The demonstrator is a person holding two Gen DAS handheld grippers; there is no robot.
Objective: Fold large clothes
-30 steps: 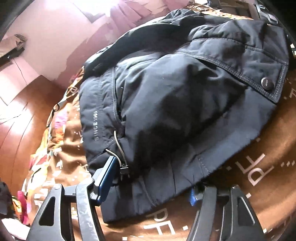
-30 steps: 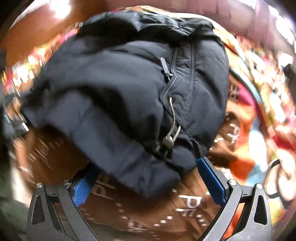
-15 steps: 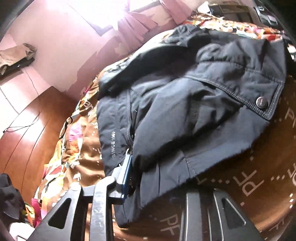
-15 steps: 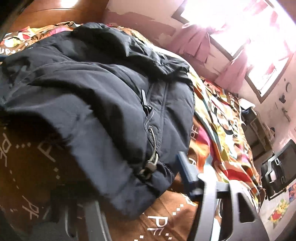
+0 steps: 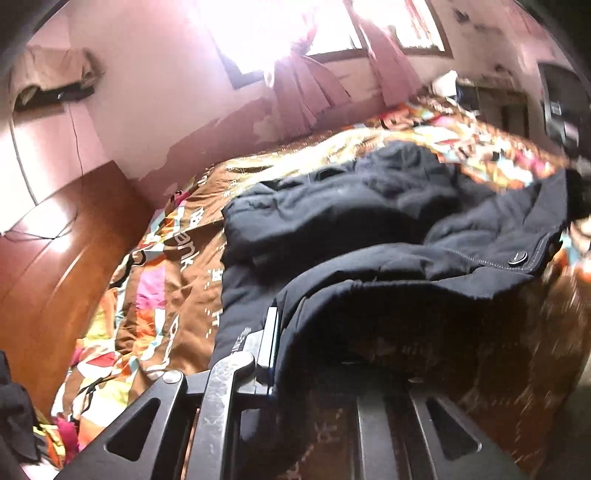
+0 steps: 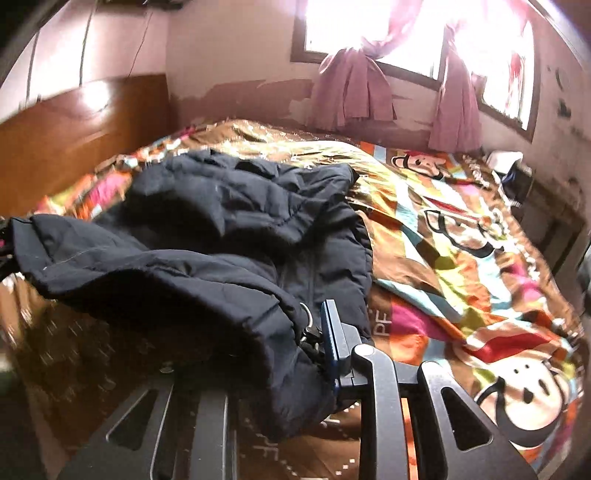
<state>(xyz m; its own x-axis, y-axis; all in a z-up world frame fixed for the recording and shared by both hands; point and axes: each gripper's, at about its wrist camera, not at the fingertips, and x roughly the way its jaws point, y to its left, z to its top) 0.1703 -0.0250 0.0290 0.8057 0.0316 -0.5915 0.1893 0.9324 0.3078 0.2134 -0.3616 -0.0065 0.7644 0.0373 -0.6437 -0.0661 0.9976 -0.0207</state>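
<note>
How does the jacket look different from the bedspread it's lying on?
The jacket is plain dark navy; the bedspread is brightly patterned with cartoon monkeys. The jacket is bunched, its near hem lifted off the bed; the bedspread lies spread flat. The left gripper and right gripper clamp the jacket, not the bedspread. Both are soft fabric.

Daylight floods in from the blown-out white window (image 5: 280, 29), flaring over the pink tied curtains (image 6: 351, 88). Glare patches shine on the glossy brown wooden headboard (image 6: 74, 122). Deep shadow sits under the lifted dark navy padded jacket (image 5: 369, 229). Edges curve, darken and smear with motion blur.
</note>
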